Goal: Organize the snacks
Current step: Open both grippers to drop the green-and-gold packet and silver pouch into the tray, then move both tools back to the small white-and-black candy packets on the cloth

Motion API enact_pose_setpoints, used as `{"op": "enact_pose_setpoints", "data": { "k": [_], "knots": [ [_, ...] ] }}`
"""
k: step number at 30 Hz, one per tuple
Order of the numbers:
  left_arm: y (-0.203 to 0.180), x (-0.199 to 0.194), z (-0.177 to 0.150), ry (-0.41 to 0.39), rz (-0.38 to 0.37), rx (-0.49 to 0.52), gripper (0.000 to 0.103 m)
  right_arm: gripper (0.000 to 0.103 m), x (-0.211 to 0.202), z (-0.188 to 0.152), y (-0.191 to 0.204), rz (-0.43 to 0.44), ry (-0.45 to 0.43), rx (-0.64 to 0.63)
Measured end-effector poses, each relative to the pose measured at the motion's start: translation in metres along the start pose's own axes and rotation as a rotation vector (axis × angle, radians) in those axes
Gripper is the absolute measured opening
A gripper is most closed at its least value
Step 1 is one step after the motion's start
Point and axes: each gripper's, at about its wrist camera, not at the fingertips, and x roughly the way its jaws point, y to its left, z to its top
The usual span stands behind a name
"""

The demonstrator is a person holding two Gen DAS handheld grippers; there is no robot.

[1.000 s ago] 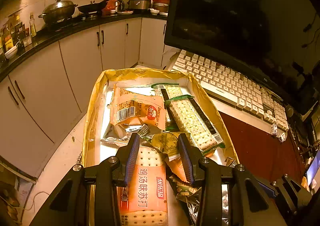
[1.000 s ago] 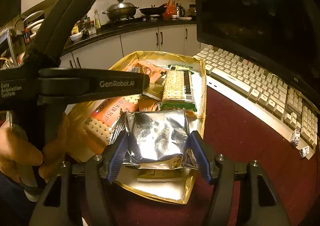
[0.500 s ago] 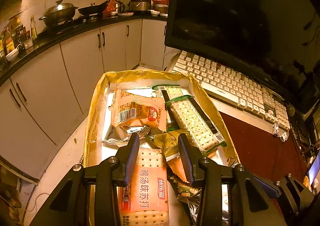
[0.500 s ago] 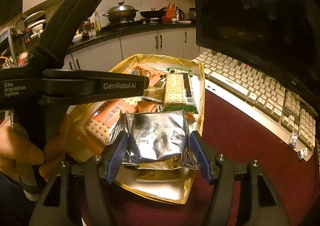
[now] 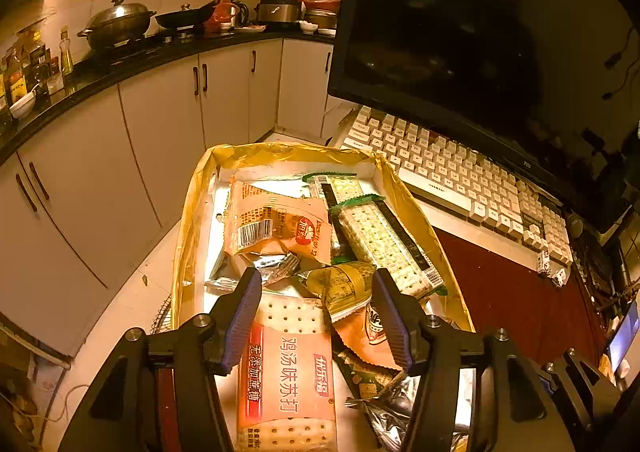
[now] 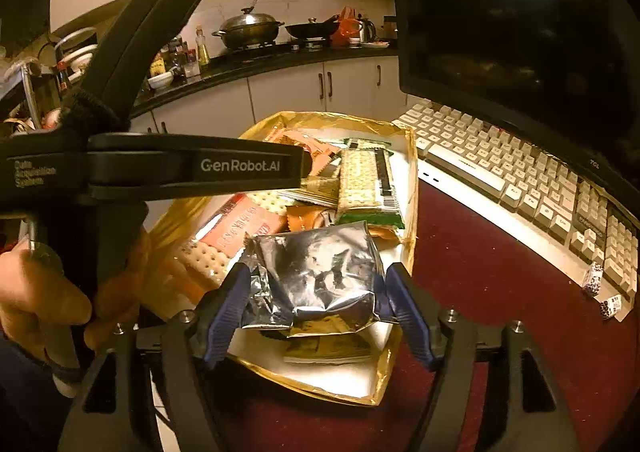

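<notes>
A gold-lined white box (image 5: 192, 212) holds several snack packs: an orange cracker pack (image 5: 288, 368), a crumpled orange pack (image 5: 276, 224), a green cracker pack (image 5: 384, 244) and a small yellow pack (image 5: 344, 284). My left gripper (image 5: 316, 316) is open above the orange cracker pack, holding nothing. My right gripper (image 6: 316, 300) is shut on a silver foil pack (image 6: 316, 272), held just above the near end of the box (image 6: 348, 384). The left gripper's body (image 6: 160, 168) crosses the right wrist view.
A white keyboard (image 5: 460, 180) and a dark monitor (image 5: 460, 24) stand to the right of the box on a dark red mat (image 6: 480, 292). Kitchen cabinets (image 5: 160, 124) and a counter with pots lie behind and left.
Both views have shifted slightly, with the kitchen counter showing lower in frame. The right gripper keeps its hold on the foil pack. The left jaws stay open.
</notes>
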Motion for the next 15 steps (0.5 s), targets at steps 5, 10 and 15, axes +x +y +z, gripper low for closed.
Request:
{"op": "enact_pose_setpoints", "data": {
  "k": [5,10,15],
  "knots": [
    [-0.001,-0.005,0.002,-0.008,-0.005,0.001,0.061,0.071,-0.005,0.001,-0.002,0.031,-0.014,0.016],
    [0.002,-0.013,0.005,-0.023,-0.009,-0.006,0.063,0.071,-0.018,0.003,-0.008,0.055,-0.049,0.058],
    [0.001,-0.021,0.007,-0.036,-0.006,-0.004,0.063,0.071,-0.033,0.007,-0.024,0.038,-0.077,0.114]
  ]
}}
